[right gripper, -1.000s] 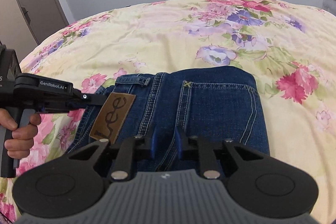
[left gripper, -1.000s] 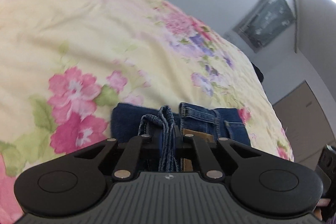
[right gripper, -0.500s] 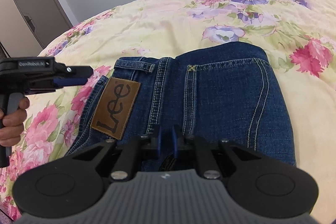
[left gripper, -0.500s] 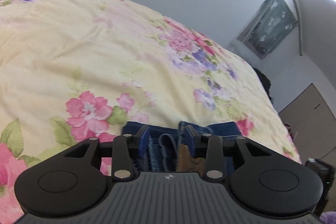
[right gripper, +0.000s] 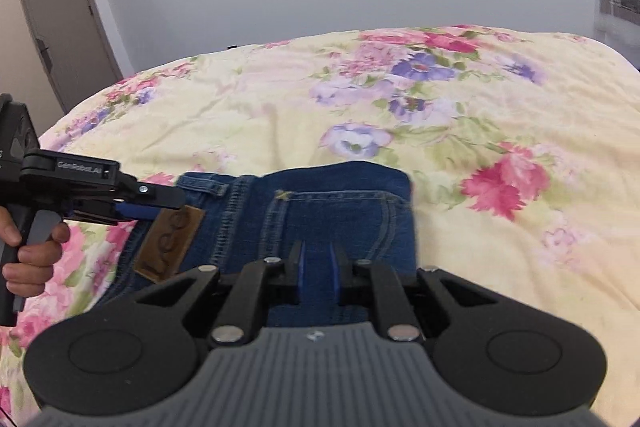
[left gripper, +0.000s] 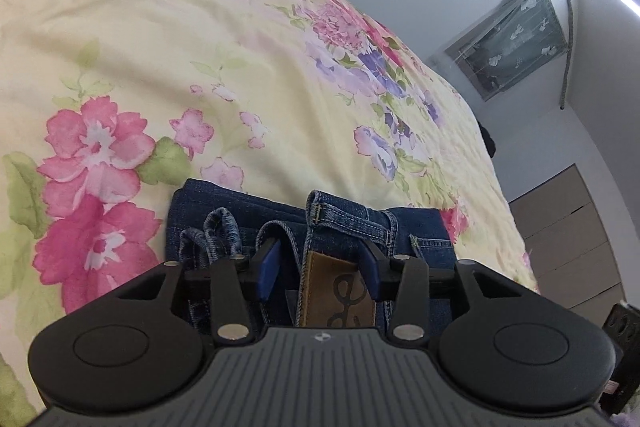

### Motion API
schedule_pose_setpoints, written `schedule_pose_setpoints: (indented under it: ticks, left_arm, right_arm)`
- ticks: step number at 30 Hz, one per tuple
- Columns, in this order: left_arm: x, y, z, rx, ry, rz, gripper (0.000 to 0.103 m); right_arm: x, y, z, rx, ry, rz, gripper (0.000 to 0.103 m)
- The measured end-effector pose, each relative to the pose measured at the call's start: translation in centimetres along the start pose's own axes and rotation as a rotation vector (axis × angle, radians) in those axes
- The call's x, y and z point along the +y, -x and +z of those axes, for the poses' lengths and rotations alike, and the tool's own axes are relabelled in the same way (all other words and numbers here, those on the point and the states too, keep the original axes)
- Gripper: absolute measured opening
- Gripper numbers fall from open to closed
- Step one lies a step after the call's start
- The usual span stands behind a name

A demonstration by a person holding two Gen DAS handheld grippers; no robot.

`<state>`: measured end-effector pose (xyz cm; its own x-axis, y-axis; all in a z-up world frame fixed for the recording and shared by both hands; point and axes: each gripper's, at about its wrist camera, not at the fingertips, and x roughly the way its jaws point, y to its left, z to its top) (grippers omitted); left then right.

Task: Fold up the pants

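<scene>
Folded blue jeans (right gripper: pixel 340 203) lie on the flowered bedspread (right gripper: pixel 280 115), with the brown leather patch (right gripper: pixel 170 245) at their left. In the left wrist view the jeans (left gripper: pixel 416 227) show bunched leg hems (left gripper: pixel 216 231) beside the waistband (left gripper: pixel 344 217). My left gripper (left gripper: pixel 320 251) stands open astride the waistband and patch (left gripper: pixel 336 291), its pads not pressing. From the right wrist view the left gripper (right gripper: pixel 160 207) reaches in level from the left, just over the patch. My right gripper (right gripper: pixel 316 255) hovers over the near edge of the jeans with a narrow gap between its pads, nothing pinched.
A person's hand (right gripper: pixel 32 259) holds the left gripper's handle. The bedspread (left gripper: pixel 200 47) spreads wide around the jeans. A door (right gripper: pixel 56 27) stands at the far left, a dresser (left gripper: pixel 568 235) past the bed's right edge, a curtained window (left gripper: pixel 516 39) on the wall.
My left gripper let go of the leg hems, opened, and now straddles the waistband by the patch. My right gripper drew back toward the jeans' near edge.
</scene>
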<state>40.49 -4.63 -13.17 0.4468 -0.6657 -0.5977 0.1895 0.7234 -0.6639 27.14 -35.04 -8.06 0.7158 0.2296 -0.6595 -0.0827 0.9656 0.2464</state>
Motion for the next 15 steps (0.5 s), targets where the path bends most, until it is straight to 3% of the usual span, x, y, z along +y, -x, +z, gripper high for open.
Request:
schedule_pose_setpoints:
  ticks: [3,6,8,10,12,15]
  left_arm:
    - [0.5,-0.9,0.1,-0.005,0.045,-0.058,0.041]
    - [0.4,-2.0,0.0,0.009,0.035,-0.026,0.041]
    - [0.0,-1.9,0.0,0.000,0.019,-0.003,0.033]
    - [-1.8,-0.6,-0.2,-0.037,-0.072,0.027,0.019]
    - [-4.4,1.2,-0.2,-0.065,-0.189,0.046,0.016]
    - [-6.6,3.5,0.4,-0.062,-0.285,0.033,0.013]
  right_arm:
    - [-2.3,-0.4,-0.6,0.008,-0.091,-0.001,0.009]
    - [-3.1,-0.2,-1.2,-0.008,-0.125,0.002,0.009]
    - [-3.2,-0.2,-1.2,-0.012,-0.129,-0.005,0.009]
    - [-3.1,0.1,-1.1,-0.010,-0.129,-0.016,0.009]
    - [-2.9,0.8,-0.9,-0.016,-0.119,-0.018,0.009]
    - [-2.2,2.4,-0.3,-0.038,-0.075,-0.021,0.009]
